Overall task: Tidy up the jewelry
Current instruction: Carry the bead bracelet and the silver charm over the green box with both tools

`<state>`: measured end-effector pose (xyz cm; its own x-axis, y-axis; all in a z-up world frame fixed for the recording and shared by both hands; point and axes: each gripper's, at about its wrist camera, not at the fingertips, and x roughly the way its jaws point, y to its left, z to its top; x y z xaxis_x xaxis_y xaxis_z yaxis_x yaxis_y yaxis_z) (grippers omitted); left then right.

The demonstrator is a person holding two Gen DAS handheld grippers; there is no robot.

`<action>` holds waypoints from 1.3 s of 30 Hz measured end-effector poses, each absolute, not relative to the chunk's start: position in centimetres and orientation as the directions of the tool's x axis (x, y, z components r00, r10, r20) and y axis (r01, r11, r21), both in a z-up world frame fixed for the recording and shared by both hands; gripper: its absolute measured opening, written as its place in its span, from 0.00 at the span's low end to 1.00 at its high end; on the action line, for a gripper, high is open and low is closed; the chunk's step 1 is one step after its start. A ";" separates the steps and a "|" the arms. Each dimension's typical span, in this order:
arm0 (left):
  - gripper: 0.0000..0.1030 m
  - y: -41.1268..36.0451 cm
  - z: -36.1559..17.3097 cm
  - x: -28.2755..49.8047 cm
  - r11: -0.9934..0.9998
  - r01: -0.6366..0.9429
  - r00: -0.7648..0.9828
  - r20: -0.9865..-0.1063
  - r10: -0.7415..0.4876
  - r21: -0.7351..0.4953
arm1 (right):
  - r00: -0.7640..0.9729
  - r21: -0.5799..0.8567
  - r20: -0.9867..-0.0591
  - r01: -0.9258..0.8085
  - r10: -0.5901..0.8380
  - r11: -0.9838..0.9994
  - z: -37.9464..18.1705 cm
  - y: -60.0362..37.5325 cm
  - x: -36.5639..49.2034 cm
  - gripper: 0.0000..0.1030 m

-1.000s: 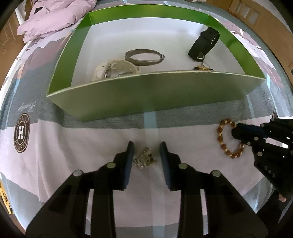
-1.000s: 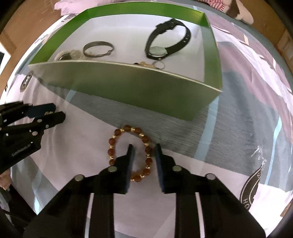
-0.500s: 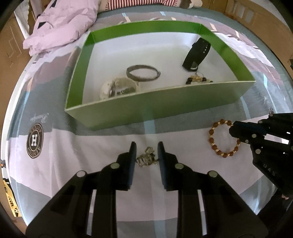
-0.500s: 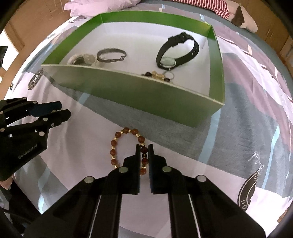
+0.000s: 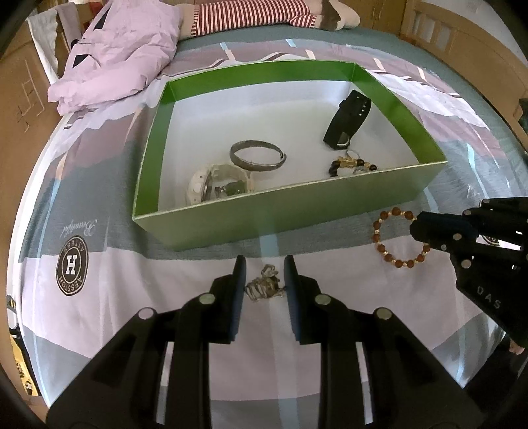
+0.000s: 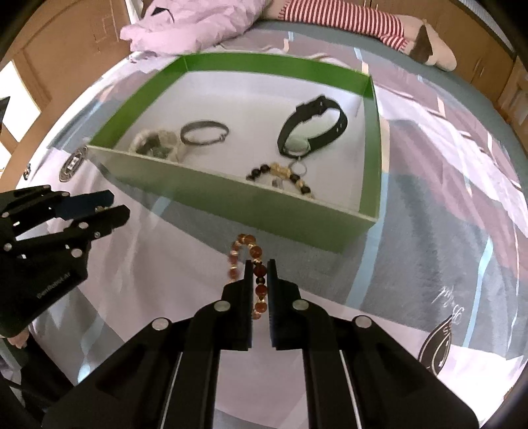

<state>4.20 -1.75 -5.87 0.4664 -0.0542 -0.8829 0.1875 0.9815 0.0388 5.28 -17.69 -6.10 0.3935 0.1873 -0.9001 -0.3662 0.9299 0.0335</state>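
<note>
On the bedsheet, my left gripper (image 5: 264,274) is shut on a small silvery metal trinket (image 5: 264,286), which fills the gap between its pads just above the sheet. My right gripper (image 6: 260,274) is shut on a brown bead bracelet (image 6: 259,280); the free loop hangs ahead of the fingertips. The left wrist view shows that bracelet (image 5: 396,241) at the right gripper's (image 5: 420,236) tip. The left gripper (image 6: 115,204) appears at the left of the right wrist view. Beyond both stands the green box (image 5: 280,214) (image 6: 231,198).
The box holds a black watch (image 5: 349,118) (image 6: 313,128), a metal bangle (image 5: 257,155) (image 6: 204,132), a white watch (image 5: 217,184) and a dark-and-yellow bead string (image 5: 349,163) (image 6: 280,173). A pink jacket (image 5: 122,49) and a striped plush toy (image 5: 264,15) lie behind.
The right jaws closed on the bead bracelet. Both grippers then rose from the sheet with their pieces, and the box now looks farther off and more fully in view.
</note>
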 end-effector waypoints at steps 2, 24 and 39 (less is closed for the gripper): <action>0.22 -1.7 -5.7 4.2 0.982 0.184 0.472 -0.880 -0.057 0.035 | 0.391 0.030 -0.902 -0.363 0.182 0.931 -6.3 -17.5 5.4 0.07; 0.22 2.2 0.9 9.1 0.997 0.037 0.634 -0.770 -0.079 -0.072 | 0.710 0.190 -0.589 -0.344 0.387 0.920 4.0 -18.8 7.1 0.07; 0.22 1.8 -4.0 11.8 1.000 0.017 0.574 -0.819 -0.014 -0.005 | 0.646 0.158 -0.710 -0.242 0.281 0.957 -2.7 -17.9 10.9 0.07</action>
<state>11.81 1.85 -4.04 0.5737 -0.0142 -0.8190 0.0170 0.9998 -0.0055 10.87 -17.93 -2.74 0.6456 0.2806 -0.7103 -0.2425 0.9572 0.1578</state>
